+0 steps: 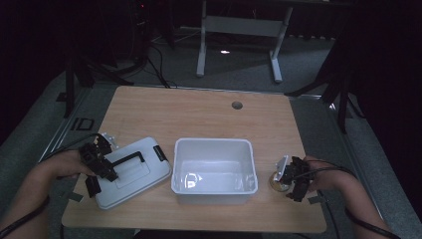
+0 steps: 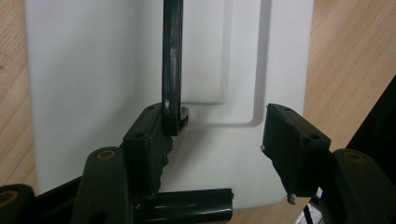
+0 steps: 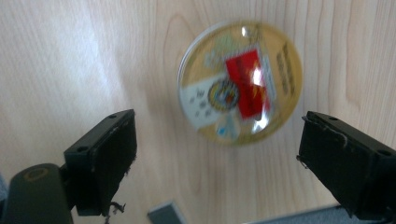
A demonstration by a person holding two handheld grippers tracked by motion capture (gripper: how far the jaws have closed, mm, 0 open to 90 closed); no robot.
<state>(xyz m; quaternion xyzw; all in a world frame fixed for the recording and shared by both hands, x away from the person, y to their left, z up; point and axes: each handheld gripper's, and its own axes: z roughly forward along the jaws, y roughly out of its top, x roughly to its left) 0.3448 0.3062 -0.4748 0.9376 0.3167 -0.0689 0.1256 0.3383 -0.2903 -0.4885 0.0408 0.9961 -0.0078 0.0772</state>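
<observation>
Hovering over the white lid [image 1: 130, 173], the left gripper [image 2: 217, 135] has its jaws spread, one pad touching the end of the lid's black handle [image 2: 172, 65], nothing clamped. That lid lies flat on the wooden table [image 1: 199, 114], just left of the open white bin [image 1: 214, 169]. Right of the bin, the right gripper [image 3: 217, 161] points down with jaws wide apart above a round yellow tin [image 3: 240, 81] bearing a red label, untouched on the wood.
</observation>
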